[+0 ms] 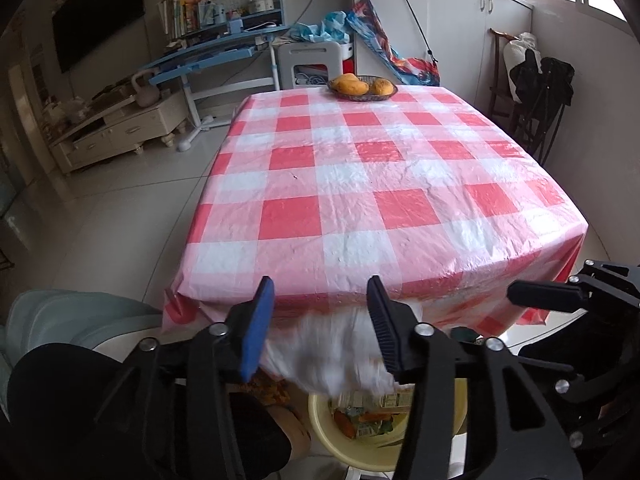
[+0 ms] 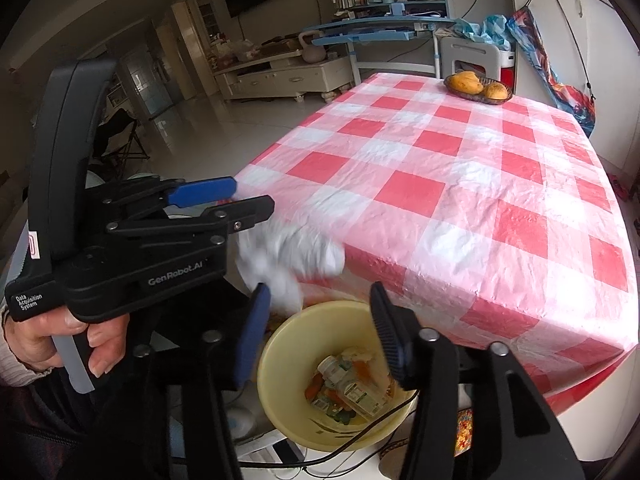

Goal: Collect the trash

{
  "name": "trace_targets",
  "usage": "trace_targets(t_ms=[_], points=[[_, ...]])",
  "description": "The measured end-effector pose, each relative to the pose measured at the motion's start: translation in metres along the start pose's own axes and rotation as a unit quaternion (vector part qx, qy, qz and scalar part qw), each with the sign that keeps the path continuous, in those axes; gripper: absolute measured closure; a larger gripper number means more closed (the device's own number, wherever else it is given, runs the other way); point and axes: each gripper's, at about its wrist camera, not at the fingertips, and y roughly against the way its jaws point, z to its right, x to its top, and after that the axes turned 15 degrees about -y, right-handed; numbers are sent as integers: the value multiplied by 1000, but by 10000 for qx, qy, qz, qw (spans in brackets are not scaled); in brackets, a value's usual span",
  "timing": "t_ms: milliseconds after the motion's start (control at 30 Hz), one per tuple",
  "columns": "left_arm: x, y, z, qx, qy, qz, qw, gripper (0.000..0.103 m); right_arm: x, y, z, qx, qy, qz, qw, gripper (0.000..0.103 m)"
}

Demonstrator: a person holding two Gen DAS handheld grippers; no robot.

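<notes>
Spread wide, the right gripper hovers empty over the pale yellow plastic bin, which sits on the floor just beside the pink-and-white checked table and already holds bottles and wrappers. A crumpled white tissue wad, blurred, hangs above the bin's rim; the left gripper also stands open, so it seems to be dropping free. Next: check the tabletop for leftovers.

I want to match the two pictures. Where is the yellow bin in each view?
Left wrist: yellow bin at bottom centre, partly behind the left gripper.
Right wrist: yellow bin at bottom centre, between the fingers.
Shared landmark: fruit basket at the table's far end.
</notes>
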Motion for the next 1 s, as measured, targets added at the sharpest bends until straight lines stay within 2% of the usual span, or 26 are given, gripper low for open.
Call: trace_targets(t_ms=[233, 467, 700, 1000], points=[[3, 8, -3, 129, 57, 187, 9997, 41, 4, 7, -1, -285, 42, 304, 9991, 28], [7, 23, -6, 334, 149, 518, 9980, 28, 8, 15, -2, -939, 151, 787, 9923, 11], [10, 32, -14, 453, 349, 749, 9956, 22, 15, 27, 6, -1665, 56, 1383, 9763, 8], [14, 38, -18, 551, 503, 928, 9929, 16, 22, 39, 11, -2252, -67, 1917, 9552, 8]])
